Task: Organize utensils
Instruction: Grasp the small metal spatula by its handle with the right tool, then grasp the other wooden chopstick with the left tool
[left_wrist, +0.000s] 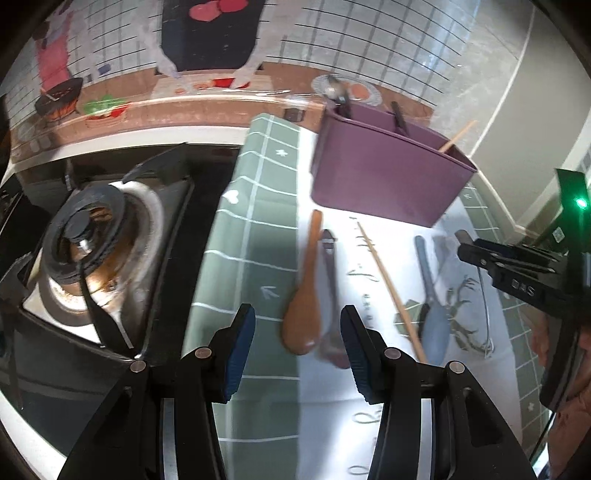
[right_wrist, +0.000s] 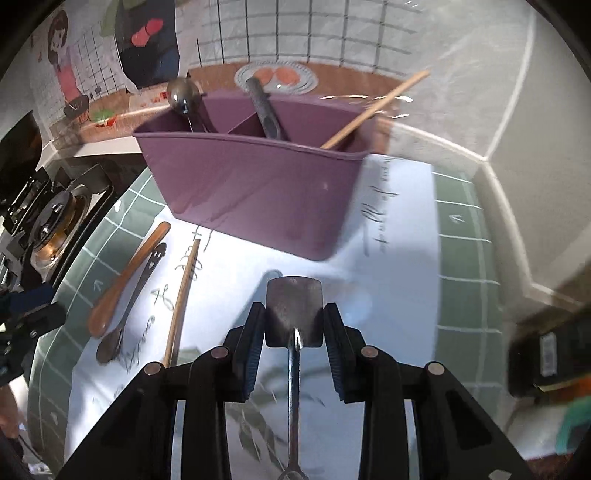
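Utensil caddy (left_wrist: 388, 181) stands at back of mat (left_wrist: 251, 236), w/ chopstick (right_wrist: 373, 110) in its right compartment. In front lie wooden spoon (left_wrist: 301, 310), dark spoon (left_wrist: 330, 295), second chopstick (left_wrist: 391, 291) & pale spoon (left_wrist: 434, 314), left to right. Stove burner (left_wrist: 88, 243) sits left of mat.

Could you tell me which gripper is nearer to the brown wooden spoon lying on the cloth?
Left. The left gripper hangs open just above the wooden spoon's bowl, while the right gripper, closed on a metal spatula, is off to its right.

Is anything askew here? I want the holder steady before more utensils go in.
Nothing spilled or damaged. The purple holder sits at an angle to the cloth's grid. The wooden spoon, dark spoon and chopstick lie loose on the cloth, unsorted.
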